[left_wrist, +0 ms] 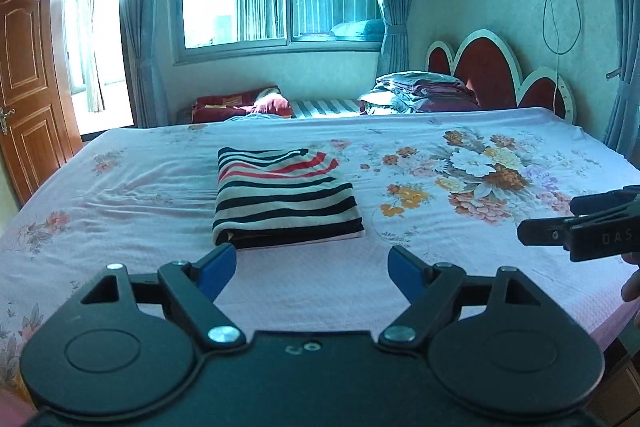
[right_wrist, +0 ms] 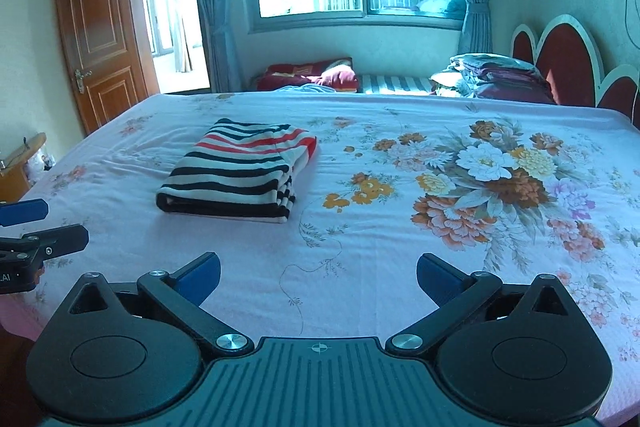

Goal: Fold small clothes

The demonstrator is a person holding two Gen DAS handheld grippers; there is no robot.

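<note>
A striped garment (left_wrist: 286, 197), black, white and red, lies folded into a neat rectangle on the pink floral bed sheet (left_wrist: 120, 187). It also shows in the right wrist view (right_wrist: 240, 173), left of centre. My left gripper (left_wrist: 312, 267) is open and empty, just short of the garment's near edge. My right gripper (right_wrist: 318, 277) is open and empty over bare sheet (right_wrist: 360, 267), to the right of the garment and nearer than it. Each gripper shows at the edge of the other's view, the right one (left_wrist: 580, 227) and the left one (right_wrist: 40, 227).
Folded bedding (left_wrist: 424, 93) is stacked at the far side by the red headboard (left_wrist: 488, 71). A red pillow (left_wrist: 240, 105) lies on a second bed under the window. A wooden door (left_wrist: 28, 83) stands open at left. A small wooden stand (right_wrist: 20, 163) sits beside the bed.
</note>
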